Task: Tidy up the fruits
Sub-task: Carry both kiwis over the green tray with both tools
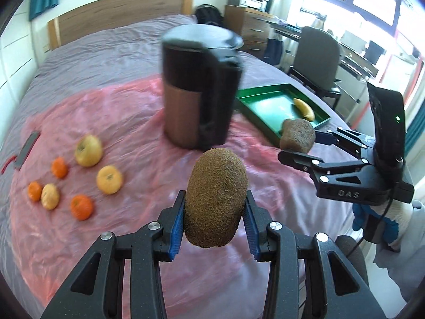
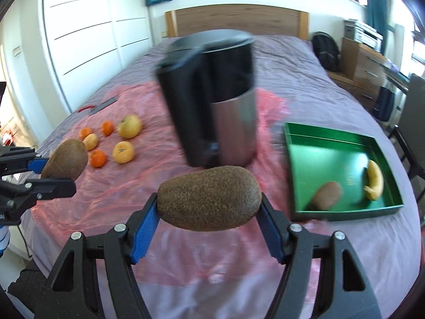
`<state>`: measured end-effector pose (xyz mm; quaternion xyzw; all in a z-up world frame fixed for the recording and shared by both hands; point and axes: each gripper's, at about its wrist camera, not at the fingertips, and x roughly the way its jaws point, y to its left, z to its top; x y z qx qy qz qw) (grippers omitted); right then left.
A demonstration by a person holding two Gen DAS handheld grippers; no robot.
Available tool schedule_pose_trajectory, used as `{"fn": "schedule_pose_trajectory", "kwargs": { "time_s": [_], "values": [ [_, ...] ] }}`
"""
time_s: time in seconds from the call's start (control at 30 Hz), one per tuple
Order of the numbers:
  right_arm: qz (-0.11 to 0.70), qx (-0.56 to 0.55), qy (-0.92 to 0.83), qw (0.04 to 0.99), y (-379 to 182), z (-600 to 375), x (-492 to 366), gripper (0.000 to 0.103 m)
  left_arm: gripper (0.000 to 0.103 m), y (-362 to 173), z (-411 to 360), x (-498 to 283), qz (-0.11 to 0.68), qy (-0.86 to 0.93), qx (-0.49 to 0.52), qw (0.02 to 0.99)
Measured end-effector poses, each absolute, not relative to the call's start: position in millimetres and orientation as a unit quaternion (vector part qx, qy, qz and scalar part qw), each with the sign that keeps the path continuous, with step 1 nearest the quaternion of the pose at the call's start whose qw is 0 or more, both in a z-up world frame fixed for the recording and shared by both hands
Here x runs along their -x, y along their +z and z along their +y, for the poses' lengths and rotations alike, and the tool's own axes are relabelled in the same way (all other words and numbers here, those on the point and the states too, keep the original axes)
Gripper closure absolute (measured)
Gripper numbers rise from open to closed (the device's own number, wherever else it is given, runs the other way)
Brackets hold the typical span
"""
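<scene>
Bedroom daylight falls on a wide bed (image 2: 305,61) draped in a pink plastic sheet (image 1: 132,122), where a fruit-sorting job is under way. At the centre stands a tall black-and-steel kettle (image 2: 212,101), blurred in both views. To its right sits a green tray (image 2: 294,159) holding one banana (image 2: 374,183) and one kiwi (image 2: 326,195), with room to spare. Loose on the sheet to the left wait two apples (image 1: 89,150), a smaller yellowish fruit and several mandarins (image 1: 81,206). The left hand-held gripper (image 1: 215,212) is clamped across the waist of an upright kiwi (image 1: 215,199); the right hand-held gripper (image 2: 208,210) holds a second kiwi (image 2: 208,198) end to end, lengthwise between its blue pads (image 2: 142,234). Both fruits hang clear of the bed, near the tray but not over it. Kiwis are light and fuzzy, so they should not slip, yet soft enough to bruise; a gentle squeeze across the middle looks the surer hold, since the lengthwise one could let the fruit pivot.
</scene>
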<state>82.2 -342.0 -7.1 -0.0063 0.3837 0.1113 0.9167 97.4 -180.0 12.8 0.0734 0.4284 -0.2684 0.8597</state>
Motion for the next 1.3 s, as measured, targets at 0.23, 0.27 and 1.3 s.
{"fn": "schedule_pose_trajectory", "kwargs": {
  "time_s": [0.23,0.27,1.3],
  "values": [
    [0.371,-0.023,0.041,0.927,-5,-425,-101,0.033,0.068,23,-271,-114,0.42,-0.318,-0.098,0.844],
    [0.37,-0.027,0.033,0.928,-6,-436,-105,0.033,0.068,23,-282,-117,0.42,-0.321,-0.101,0.843],
    [0.451,-0.043,-0.064,0.889,-100,-623,-296,0.033,0.068,-99,-470,-258,0.499,-0.319,-0.146,0.792]
  ]
}}
